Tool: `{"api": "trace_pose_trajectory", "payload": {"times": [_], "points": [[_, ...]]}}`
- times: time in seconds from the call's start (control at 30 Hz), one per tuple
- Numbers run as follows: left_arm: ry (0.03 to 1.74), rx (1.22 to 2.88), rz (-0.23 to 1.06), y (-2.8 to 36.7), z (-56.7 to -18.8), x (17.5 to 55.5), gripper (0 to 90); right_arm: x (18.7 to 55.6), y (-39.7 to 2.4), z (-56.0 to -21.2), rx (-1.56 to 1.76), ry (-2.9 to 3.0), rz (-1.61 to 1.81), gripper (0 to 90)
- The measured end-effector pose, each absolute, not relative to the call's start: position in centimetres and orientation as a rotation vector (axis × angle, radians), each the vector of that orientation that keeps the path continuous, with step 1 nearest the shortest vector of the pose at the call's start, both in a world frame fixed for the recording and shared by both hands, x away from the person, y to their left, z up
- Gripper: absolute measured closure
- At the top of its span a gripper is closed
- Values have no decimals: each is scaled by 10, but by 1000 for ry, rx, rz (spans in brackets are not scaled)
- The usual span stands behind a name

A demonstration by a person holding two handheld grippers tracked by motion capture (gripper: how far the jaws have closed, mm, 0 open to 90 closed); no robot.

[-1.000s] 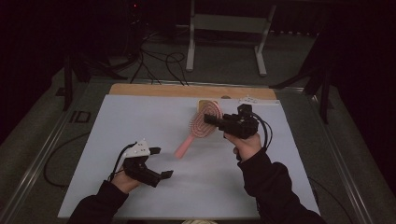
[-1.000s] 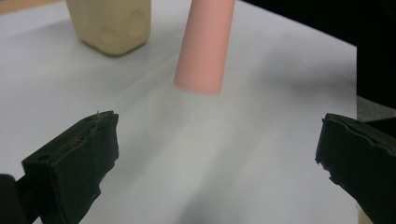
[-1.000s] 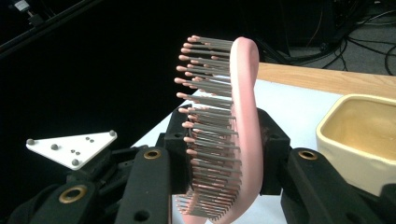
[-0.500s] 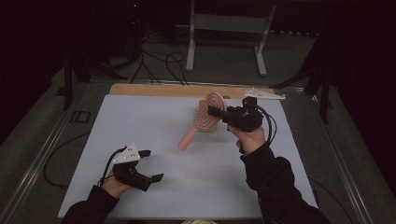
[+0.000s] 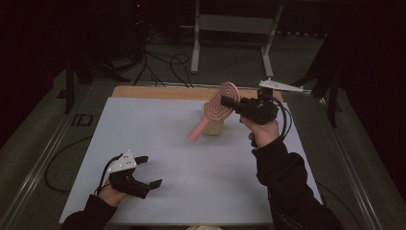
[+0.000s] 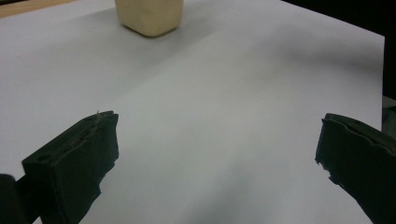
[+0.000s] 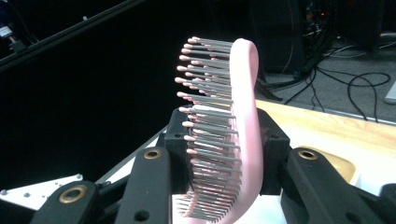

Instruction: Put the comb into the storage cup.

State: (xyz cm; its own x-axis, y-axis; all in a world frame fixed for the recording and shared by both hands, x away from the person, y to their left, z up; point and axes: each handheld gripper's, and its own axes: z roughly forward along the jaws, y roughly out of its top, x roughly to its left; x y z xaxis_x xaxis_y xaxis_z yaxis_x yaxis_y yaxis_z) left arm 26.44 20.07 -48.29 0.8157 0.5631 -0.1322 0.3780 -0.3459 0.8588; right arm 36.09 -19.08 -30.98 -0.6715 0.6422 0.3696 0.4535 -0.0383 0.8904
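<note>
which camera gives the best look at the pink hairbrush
The right gripper view: the hairbrush stands close up, bristles sharp, clamped between the right gripper jaws. The high view shows the whole brush, head and handle, small and blurred, lifted above the cream container.

One pink hairbrush (image 5: pixel 218 108), one cream holder (image 5: pixel 214 125), two claws (image 5: pixel 142 171)

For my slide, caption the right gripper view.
Right gripper shut on a pink hairbrush, bristles facing left, above the table's wooden edge.
</note>
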Motion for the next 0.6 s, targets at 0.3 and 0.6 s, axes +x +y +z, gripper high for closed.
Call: {"api": "trace_pose_trajectory", "payload": {"times": [0.3, 0.6], "points": [[696, 1966, 242, 203, -486, 262, 1, 372, -199, -295, 1198, 2009, 1793, 649], [693, 1955, 258, 204, -487, 262, 1, 381, -208, -278, 1195, 1953, 1765, 650]]}}
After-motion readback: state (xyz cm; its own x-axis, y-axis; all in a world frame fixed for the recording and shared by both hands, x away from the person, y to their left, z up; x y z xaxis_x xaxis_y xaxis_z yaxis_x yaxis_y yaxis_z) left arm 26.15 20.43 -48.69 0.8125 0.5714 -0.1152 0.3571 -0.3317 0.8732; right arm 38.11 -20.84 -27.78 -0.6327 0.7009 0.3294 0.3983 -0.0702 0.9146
